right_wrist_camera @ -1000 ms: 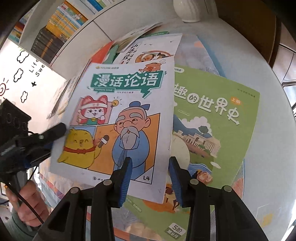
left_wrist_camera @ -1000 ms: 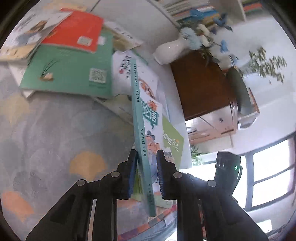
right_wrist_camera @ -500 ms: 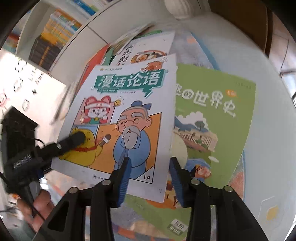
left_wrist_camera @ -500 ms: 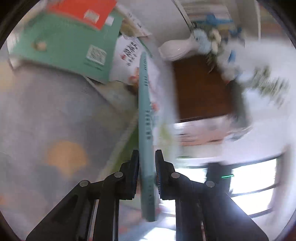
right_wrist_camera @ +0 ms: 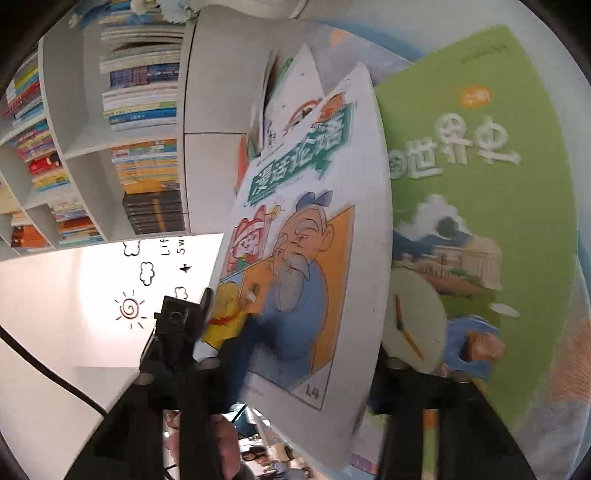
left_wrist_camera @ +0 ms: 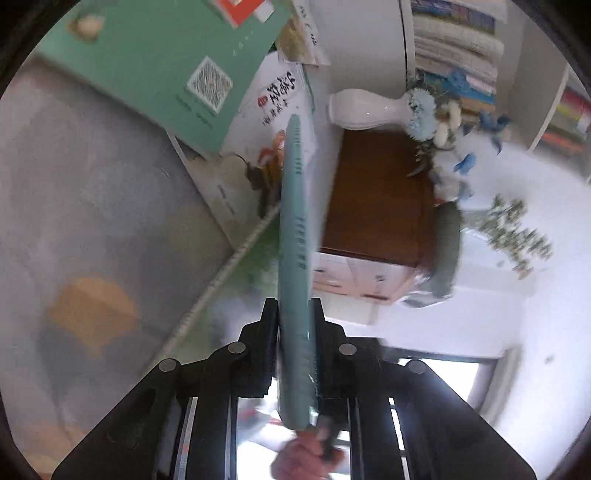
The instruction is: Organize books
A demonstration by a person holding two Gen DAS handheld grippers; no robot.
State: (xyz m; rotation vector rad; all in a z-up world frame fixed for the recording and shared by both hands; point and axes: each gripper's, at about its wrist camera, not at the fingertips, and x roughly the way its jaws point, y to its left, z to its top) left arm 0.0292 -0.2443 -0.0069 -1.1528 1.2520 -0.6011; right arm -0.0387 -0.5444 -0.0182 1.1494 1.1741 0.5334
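Note:
My left gripper (left_wrist_camera: pixel 293 317) is shut on a thin teal-spined comic book (left_wrist_camera: pixel 293 236), held on edge above the table. In the right wrist view the same book's cartoon cover (right_wrist_camera: pixel 310 258) fills the middle and hides the right gripper's fingertips. The left gripper (right_wrist_camera: pixel 184 325) shows there clamped on the book's left edge. A green world-history book (right_wrist_camera: pixel 476 192) lies flat on the table to the right. A mint-green book (left_wrist_camera: pixel 166 62), a red book (left_wrist_camera: pixel 240 9) and a white book (left_wrist_camera: pixel 277 99) lie in a loose pile at the back.
A white vase (left_wrist_camera: pixel 362 110) with blue flowers stands by the table's edge. A brown wooden cabinet (left_wrist_camera: pixel 376 195) is beyond it. White shelves full of books (right_wrist_camera: pixel 140 110) line the wall. The tablecloth (left_wrist_camera: pixel 92 221) is grey with orange fan shapes.
The comic book has been lifted off the table and turned up on edge. Both views have swung. The right gripper's fingers, open around the book's lower edge before, are now hidden behind it.

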